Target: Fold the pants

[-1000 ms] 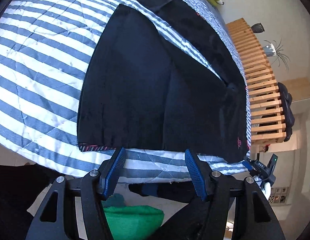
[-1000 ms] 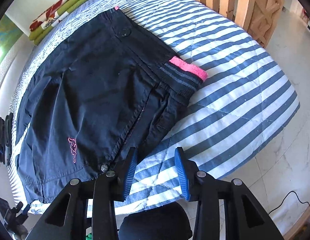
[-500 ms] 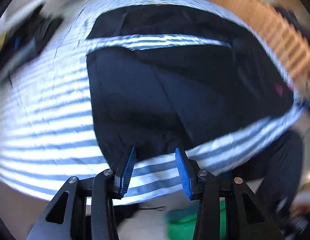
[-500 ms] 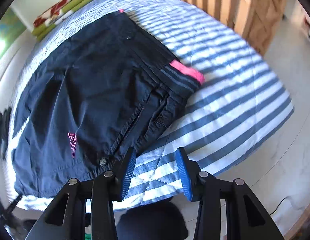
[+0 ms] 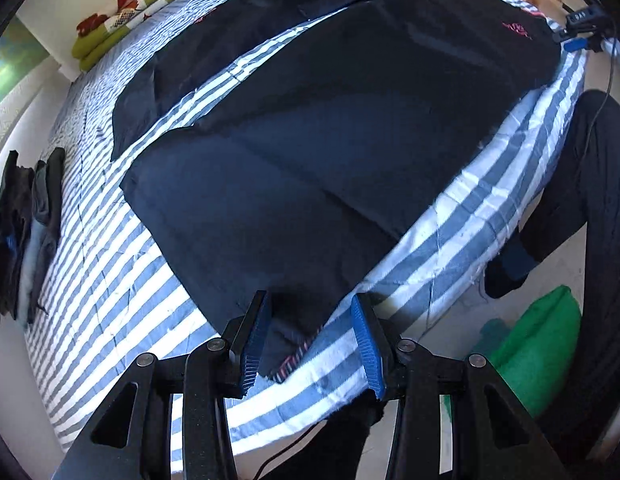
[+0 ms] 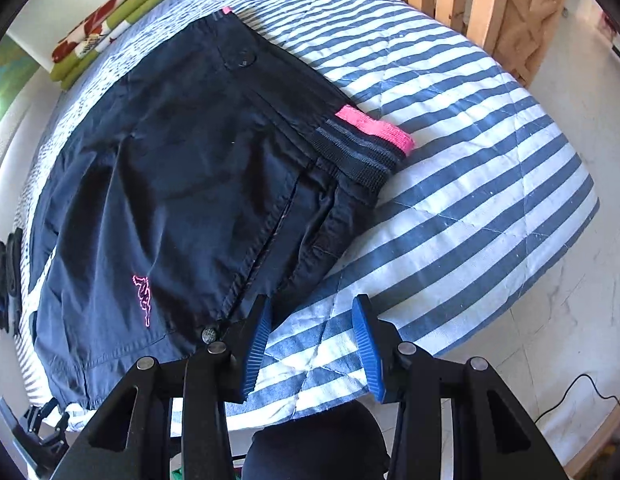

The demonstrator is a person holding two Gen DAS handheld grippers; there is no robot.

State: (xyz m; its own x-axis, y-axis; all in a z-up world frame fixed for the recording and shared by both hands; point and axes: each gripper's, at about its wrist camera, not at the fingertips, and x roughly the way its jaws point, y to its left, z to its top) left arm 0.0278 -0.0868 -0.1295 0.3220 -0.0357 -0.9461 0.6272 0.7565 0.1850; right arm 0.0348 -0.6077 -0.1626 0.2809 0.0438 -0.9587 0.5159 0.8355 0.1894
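Hovering over the near edge of the bed, the left gripper (image 5: 310, 338) points steeply down with its 2 blue pads parted about halfway; its jaws have just been closing. The hem corner of the dark pants (image 5: 330, 152) lies in the gap between the pads, but neither pad presses on it, so nothing is held.

From that gripper the pants spread away toward 12 o'clock across the striped quilt (image 5: 110, 280), one leg running toward 10 o'clock and a strip of quilt showing between the 2 legs. A thin red-striped lining shows at the hem. Small pink stitching sits near 1 o'clock, too small to read.

The right gripper (image 6: 310, 340) also points down, its pads partly apart and empty, over bare striped quilt (image 6: 450, 200) just beside the waistband. The waist of the pants (image 6: 170, 180) lies at about 10 o'clock from it, a metal snap button (image 6: 208, 334) just beside the left pad. A pink outlined logo (image 6: 142, 298) is sewn on the hip; I cannot read any lettering. A pink and grey elastic band (image 6: 374, 136) pokes out at 12 o'clock.

Farther out are folded green and red cloths (image 6: 106, 28) at 11 o'clock, a wooden slatted frame (image 6: 470, 0) at 1 o'clock, and a green cushion (image 5: 538, 348) on the floor.
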